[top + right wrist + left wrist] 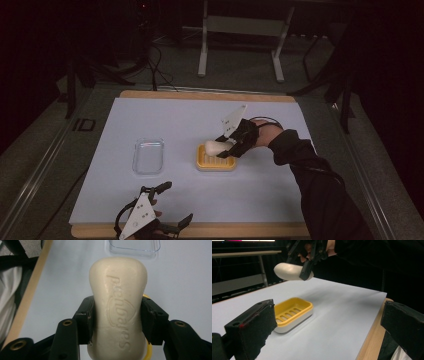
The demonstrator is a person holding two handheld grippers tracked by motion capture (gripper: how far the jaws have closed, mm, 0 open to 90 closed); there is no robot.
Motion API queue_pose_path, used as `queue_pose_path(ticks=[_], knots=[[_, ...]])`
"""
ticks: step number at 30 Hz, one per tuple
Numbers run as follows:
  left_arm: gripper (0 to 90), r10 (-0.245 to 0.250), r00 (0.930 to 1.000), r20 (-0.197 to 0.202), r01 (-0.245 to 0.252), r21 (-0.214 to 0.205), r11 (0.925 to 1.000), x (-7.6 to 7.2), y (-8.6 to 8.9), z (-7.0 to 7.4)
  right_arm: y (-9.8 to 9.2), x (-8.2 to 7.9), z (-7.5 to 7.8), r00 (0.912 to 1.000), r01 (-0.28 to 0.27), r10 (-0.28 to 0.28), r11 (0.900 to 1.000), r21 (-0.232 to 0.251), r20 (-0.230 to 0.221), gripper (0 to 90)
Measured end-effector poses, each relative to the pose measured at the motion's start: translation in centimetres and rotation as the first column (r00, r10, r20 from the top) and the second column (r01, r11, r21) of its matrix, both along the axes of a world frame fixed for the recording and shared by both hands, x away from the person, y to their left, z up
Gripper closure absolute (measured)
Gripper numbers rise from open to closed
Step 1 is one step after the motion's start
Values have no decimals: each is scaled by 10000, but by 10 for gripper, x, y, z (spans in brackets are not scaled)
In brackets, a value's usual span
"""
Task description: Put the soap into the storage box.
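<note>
Right tool [231, 146] pinches a bar of soap [216, 147] just above the yellow soap dish [216, 163].

Its jaws press on the soap's narrow waist from both sides, and in the left gripper view the bar [288, 271] hangs clear of the dish [292, 313], with air between them, so the step in hand looks like setting the soap into the dish. The next move calls for lining the bar up over the slotted tray, lowering it until it rests flat, and only then spreading the jaws. The left tool [174, 204] sits near the tabletop's [260, 200] front edge with its jaws spread wide and nothing between them. A clear plastic lid [148, 156] lies on the tabletop to the left of the dish, apart from it.
</note>
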State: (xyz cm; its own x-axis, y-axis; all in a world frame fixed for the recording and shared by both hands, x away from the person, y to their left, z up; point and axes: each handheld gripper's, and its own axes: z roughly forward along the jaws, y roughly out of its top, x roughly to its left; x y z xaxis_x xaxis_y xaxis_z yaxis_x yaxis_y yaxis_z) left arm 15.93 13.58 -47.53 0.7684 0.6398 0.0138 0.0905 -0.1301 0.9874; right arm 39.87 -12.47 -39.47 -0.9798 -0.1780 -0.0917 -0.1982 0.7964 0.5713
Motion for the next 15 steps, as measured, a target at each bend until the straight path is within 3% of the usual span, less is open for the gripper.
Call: queue_pose_path(ticks=[6, 15], knots=[[2, -31, 10000, -44, 31, 39, 10000, 0, -1, -1, 2, 6, -7, 9999, 143, -142, 9999, 66, -92, 495], [2, -49, 10000, -8, 49, 97, 9999, -1, -1, 0, 10, 15, -25, 9998, 202, -202, 9991, -375, -15, 495]])
